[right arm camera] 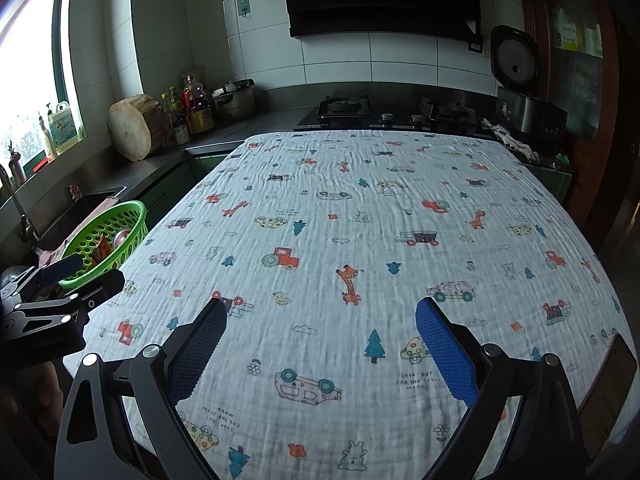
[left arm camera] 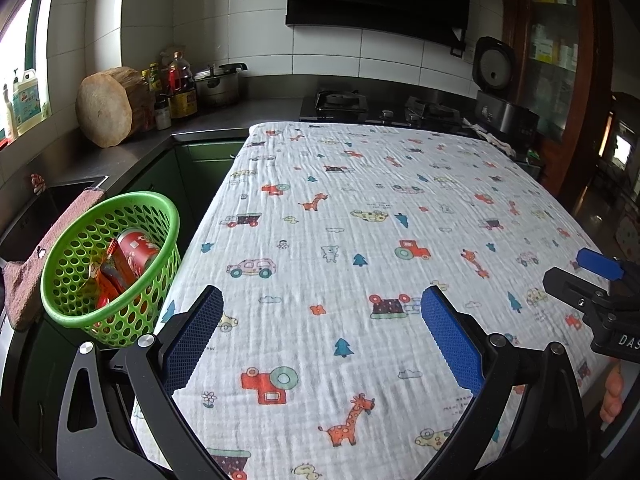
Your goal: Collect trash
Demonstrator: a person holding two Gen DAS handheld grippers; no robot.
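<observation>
A patterned cloth (left arm camera: pixel 360 240) covers the tabletop. At its left edge stands a green basket (left arm camera: pixel 100 320) holding a red can (left arm camera: pixel 138 252) and wrappers (left arm camera: pixel 106 276). Left gripper (left arm camera: pixel 320 336) and right gripper (right arm camera: pixel 320 344) hover with fingers spread, empty.

A basket (left arm camera: pixel 112 264) sits left of the table (left arm camera: pixel 360 240). A can (left arm camera: pixel 138 250) and wrappers (left arm camera: pixel 106 276) lie inside it. The stove (left arm camera: pixel 376 106) is behind the table.
</observation>
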